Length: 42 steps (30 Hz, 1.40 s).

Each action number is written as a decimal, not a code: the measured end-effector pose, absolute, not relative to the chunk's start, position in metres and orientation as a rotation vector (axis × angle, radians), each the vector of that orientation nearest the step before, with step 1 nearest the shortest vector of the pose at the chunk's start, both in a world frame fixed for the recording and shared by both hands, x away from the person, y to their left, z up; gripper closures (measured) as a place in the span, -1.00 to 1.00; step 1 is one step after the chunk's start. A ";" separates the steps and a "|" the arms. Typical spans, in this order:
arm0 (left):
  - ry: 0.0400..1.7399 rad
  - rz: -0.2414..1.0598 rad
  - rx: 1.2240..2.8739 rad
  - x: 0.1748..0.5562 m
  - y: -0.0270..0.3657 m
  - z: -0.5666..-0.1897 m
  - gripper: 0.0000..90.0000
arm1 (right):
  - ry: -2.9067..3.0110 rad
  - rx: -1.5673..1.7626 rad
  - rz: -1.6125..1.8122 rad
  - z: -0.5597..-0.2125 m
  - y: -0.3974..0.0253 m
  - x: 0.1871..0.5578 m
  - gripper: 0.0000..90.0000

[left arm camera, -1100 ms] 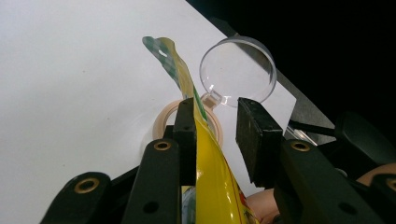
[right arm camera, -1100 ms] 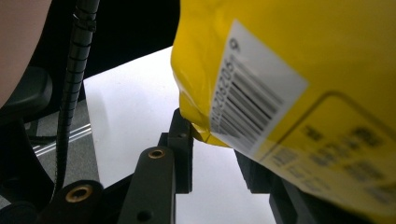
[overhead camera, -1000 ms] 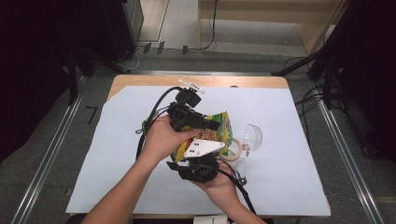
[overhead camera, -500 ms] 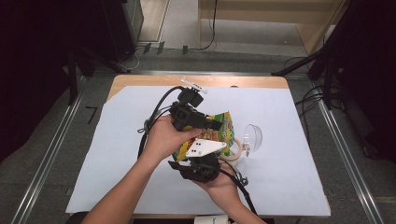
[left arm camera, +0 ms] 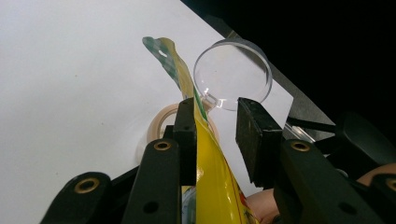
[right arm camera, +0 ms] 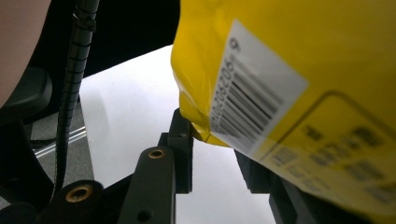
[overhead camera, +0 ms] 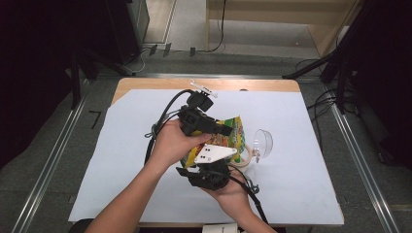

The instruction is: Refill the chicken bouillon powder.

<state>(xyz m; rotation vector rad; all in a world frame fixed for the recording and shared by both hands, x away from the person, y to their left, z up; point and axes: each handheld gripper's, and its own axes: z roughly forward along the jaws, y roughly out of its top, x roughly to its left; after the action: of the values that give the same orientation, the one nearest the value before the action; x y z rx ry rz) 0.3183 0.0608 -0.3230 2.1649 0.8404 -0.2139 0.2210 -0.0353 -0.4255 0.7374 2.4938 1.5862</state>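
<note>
A yellow and green snack bag (overhead camera: 237, 127) is up between both grippers at the middle of the table. My left gripper (overhead camera: 227, 131) reaches in from the left; in the left gripper view the left gripper (left arm camera: 212, 116) is open, with the bag (left arm camera: 210, 172) edge-on between the jaws, against the left one and clear of the right one. My right gripper (overhead camera: 219, 145) comes from below under its grey plate. In the right gripper view the right gripper (right arm camera: 212, 144) is open, and the bag's barcode corner (right arm camera: 252, 107) hangs just over its jaws.
A clear round plastic dish (overhead camera: 263, 142) stands on its edge just right of the bag, also seen ahead of the left jaws (left arm camera: 232, 72). A roll of tape (overhead camera: 245, 156) lies flat beside it. White paper (overhead camera: 121, 160) covers the table; black cables trail from both grippers.
</note>
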 end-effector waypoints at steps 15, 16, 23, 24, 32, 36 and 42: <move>0.839 -0.226 2.165 0.319 0.061 -0.323 0.56 | 2.496 0.738 1.584 -0.425 -0.036 0.220 0.57; 0.839 -0.228 2.161 0.319 0.061 -0.323 0.56 | 2.496 0.739 1.584 -0.425 -0.036 0.220 0.57; 0.840 -0.233 2.152 0.319 0.062 -0.322 0.55 | 2.495 0.725 1.580 -0.424 -0.036 0.219 0.57; 0.839 -0.233 2.152 0.319 0.062 -0.322 0.55 | 2.489 0.718 1.576 -0.423 -0.037 0.219 0.57; 0.847 -0.231 2.157 0.319 0.062 -0.322 0.55 | 2.497 0.728 1.584 -0.423 -0.037 0.219 0.57; 0.843 -0.224 2.170 0.318 0.060 -0.323 0.57 | 2.497 0.729 1.596 -0.424 -0.037 0.219 0.57; 0.859 -0.240 2.165 0.321 0.061 -0.326 0.57 | 2.513 0.746 1.604 -0.425 -0.037 0.220 0.58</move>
<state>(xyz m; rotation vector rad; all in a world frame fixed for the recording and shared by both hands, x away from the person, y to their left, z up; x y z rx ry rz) 0.3215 0.0611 -0.3258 2.1653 0.8595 -0.2396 0.2201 -0.0374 -0.4254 0.7456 2.5130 1.6041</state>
